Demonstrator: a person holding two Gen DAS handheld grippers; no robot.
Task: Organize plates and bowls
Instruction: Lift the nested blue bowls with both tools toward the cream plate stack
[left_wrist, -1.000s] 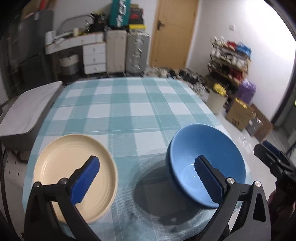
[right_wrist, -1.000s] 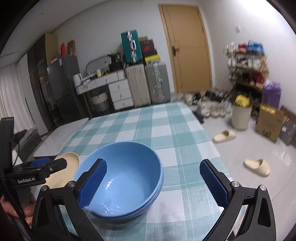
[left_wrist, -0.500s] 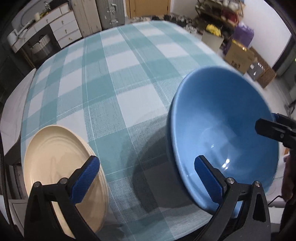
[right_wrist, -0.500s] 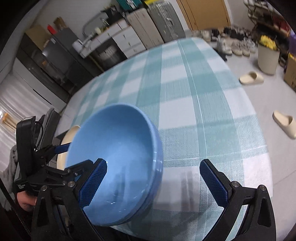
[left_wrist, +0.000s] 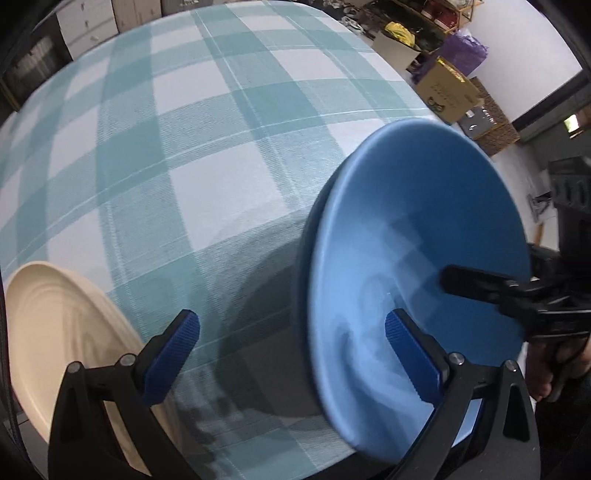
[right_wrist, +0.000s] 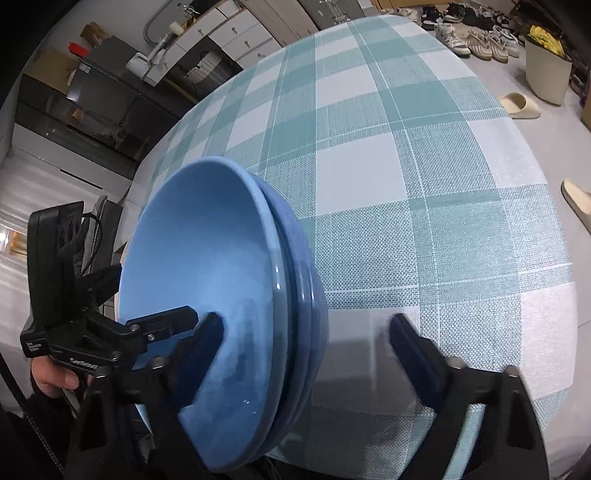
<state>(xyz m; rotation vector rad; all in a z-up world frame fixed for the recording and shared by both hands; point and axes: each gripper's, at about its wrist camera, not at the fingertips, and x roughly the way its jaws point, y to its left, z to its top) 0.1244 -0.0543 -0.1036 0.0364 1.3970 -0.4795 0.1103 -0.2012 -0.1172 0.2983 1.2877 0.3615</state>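
Two nested blue bowls (left_wrist: 417, 236) (right_wrist: 207, 295) sit near the front edge of the checked table. A cream plate (left_wrist: 62, 332) lies to their left. My left gripper (left_wrist: 291, 343) is open, straddling the bowls' left rim, with one finger inside the top bowl. My right gripper (right_wrist: 306, 339) is open, straddling the bowls' right rim, its left finger inside and its right finger outside. Each gripper shows in the other's view, the right gripper (left_wrist: 480, 284) over the bowl's right side.
The teal checked tablecloth (left_wrist: 221, 147) covers the table (right_wrist: 406, 147). Beyond it stand cardboard boxes (left_wrist: 447, 88), a bin (right_wrist: 546, 70), slippers (right_wrist: 517, 105) and shoes on the floor, and drawers and a dark cabinet (right_wrist: 92, 107) at the back.
Both grippers have dropped and moved forward onto the bowls. Each now has one finger inside the top bowl. The right gripper's jaws look narrower than before.
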